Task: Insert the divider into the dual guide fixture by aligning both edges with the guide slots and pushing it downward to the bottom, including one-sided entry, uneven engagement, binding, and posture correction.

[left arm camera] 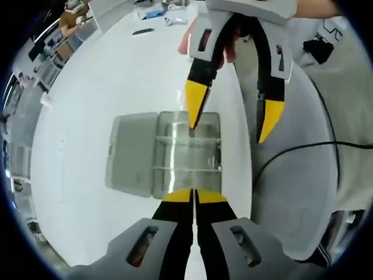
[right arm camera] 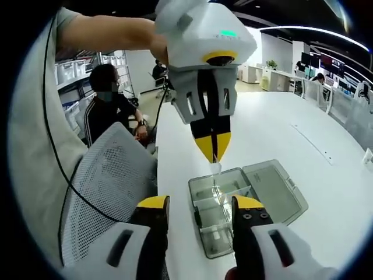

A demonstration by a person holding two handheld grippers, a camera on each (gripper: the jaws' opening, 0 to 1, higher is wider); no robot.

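— Over the open clear box (left arm camera: 187, 150) on the white table (left arm camera: 105, 81), what is being held, and by which tool?

— A thin transparent divider (right arm camera: 216, 170), hard to make out, appears to be pinched in the closed jaws of the left gripper (right arm camera: 214, 153), just above the box's (right arm camera: 224, 213) middle compartments, as seen in the right gripper view. The jaws of the right gripper (left arm camera: 230, 119) are spread apart and nothing is held; one yellow tip is lowered to the far wall of the box.

— How should the step be done well?

— The divider should be squared to both guide slots before any push is given. If one edge is entered first, it should be levelled rather than forced; binding is likely to be cleared by a slight lift and a straightened posture. The box may be steadied by the free gripper.

— What cannot be judged?

— Whether either edge is already seated in a slot cannot be told; the plastic is clear on clear. The slots themselves are barely resolved. In the left gripper view the divider is lost behind the closed tips (left arm camera: 194, 196).
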